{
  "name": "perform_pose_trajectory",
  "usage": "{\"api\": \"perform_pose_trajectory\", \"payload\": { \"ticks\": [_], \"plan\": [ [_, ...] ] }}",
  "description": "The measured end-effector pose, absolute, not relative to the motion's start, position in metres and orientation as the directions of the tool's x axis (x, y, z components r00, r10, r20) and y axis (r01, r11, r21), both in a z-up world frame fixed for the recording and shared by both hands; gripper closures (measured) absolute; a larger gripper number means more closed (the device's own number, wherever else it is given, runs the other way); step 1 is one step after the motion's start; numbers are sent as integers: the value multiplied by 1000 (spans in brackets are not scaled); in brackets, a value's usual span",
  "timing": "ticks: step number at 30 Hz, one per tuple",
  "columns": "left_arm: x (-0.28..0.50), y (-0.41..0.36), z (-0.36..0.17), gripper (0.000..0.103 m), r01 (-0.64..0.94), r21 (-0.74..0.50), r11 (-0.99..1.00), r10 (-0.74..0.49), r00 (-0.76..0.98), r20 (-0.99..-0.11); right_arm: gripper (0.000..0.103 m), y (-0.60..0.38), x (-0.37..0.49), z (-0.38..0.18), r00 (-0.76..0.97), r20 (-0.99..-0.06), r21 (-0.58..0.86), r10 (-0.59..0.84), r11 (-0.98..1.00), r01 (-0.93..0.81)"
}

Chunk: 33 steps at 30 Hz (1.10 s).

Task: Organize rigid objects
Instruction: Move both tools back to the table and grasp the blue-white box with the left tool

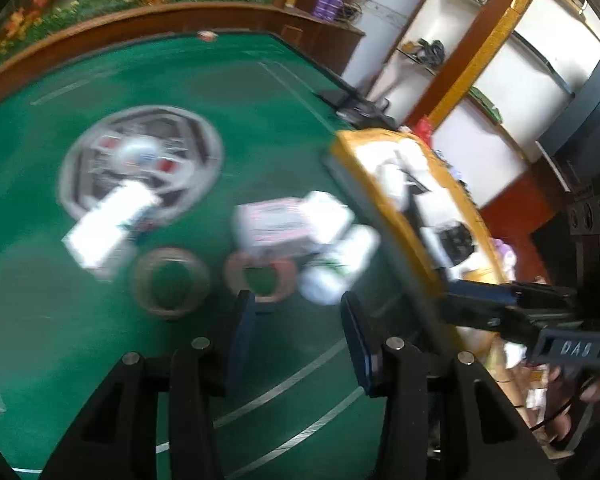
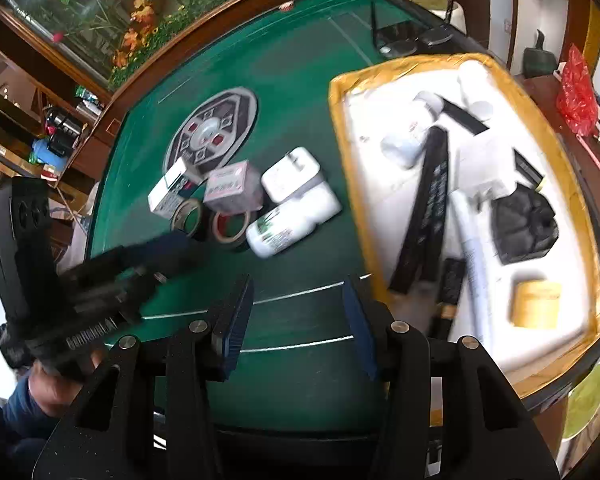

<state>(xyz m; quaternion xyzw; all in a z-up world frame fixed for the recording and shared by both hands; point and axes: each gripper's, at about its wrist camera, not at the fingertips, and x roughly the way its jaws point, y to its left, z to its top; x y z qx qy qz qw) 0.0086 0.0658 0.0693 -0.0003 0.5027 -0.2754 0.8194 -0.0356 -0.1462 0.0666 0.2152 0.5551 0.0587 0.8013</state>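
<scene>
Green table (image 2: pixel 300 100), left gripper (image 1: pixel 298 312) wide open and holding nothing, right gripper (image 2: pixel 298 296) wide open too, white bottle (image 2: pixel 292 220) near tape rolls (image 2: pixel 230 228), yellow tray (image 2: pixel 588 216) on the right.

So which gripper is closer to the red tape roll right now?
Left. The left gripper sits just short of the red tape roll, fingers open and pointed at it. The right gripper is open too, farther back over the green table, nearer the tray.

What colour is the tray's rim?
Yellow-gold rim, white inside; clearest in the right wrist view.
</scene>
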Motion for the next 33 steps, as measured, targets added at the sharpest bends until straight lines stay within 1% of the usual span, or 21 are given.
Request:
{"api": "perform_pose_trajectory", "payload": {
  "ticks": [4, 6, 8, 12, 13, 14, 15, 17, 18, 19, 21, 22, 25, 26, 33],
  "plan": [
    [32, 109, 71, 57, 416, -178, 892, -358, 409, -839, 56, -134, -39, 58, 363, -867, 420, 343, 893, 160],
    [48, 122, 69, 47, 413, -139, 900, -323, 419, -848, 56, -128, -41, 55, 356, -868, 424, 346, 891, 166],
    [62, 125, 64, 46, 424, -110, 899, -304, 422, -854, 56, -124, -43, 54, 352, -870, 422, 346, 892, 164],
    [85, 117, 46, 45, 474, -94, 875, -291, 362, -886, 56, -122, -46, 57, 357, -872, 411, 334, 897, 164],
    [89, 113, 41, 40, 491, -62, 869, -271, 368, -889, 56, -123, -47, 58, 358, -873, 407, 330, 898, 166],
    [91, 108, 40, 37, 502, 4, 865, -239, 417, -877, 56, -125, -48, 59, 358, -875, 404, 326, 899, 169],
    [94, 104, 35, 37, 512, 26, 859, -222, 417, -881, 56, -126, -48, 59, 358, -877, 400, 321, 900, 173],
    [104, 101, 25, 37, 530, -12, 848, -243, 369, -897, 56, -127, -48, 60, 357, -878, 397, 318, 901, 173],
    [108, 101, 21, 38, 523, -22, 852, -252, 374, -893, 56, -128, -48, 61, 359, -878, 396, 318, 902, 170],
    [112, 101, 18, 38, 509, -5, 861, -235, 388, -891, 56, -128, -46, 62, 359, -877, 396, 319, 903, 165],
    [117, 102, 8, 63, 487, -10, 874, -216, 371, -903, 56, -126, -40, 63, 359, -876, 394, 322, 908, 146],
    [116, 106, 10, 69, 464, -17, 886, -221, 388, -895, 56, -126, -39, 64, 360, -874, 395, 326, 908, 139],
    [106, 114, 11, 69, 431, -10, 902, -196, 388, -901, 56, -118, -22, 68, 357, -867, 400, 347, 912, 86],
    [99, 118, 12, 69, 416, -14, 909, -177, 356, -918, 56, -114, -13, 71, 360, -864, 396, 352, 916, 54],
    [35, 151, 16, 69, 327, -45, 944, -166, 351, -922, 56, -95, 68, 81, 372, -854, 357, 364, 930, -90]
  ]
}}
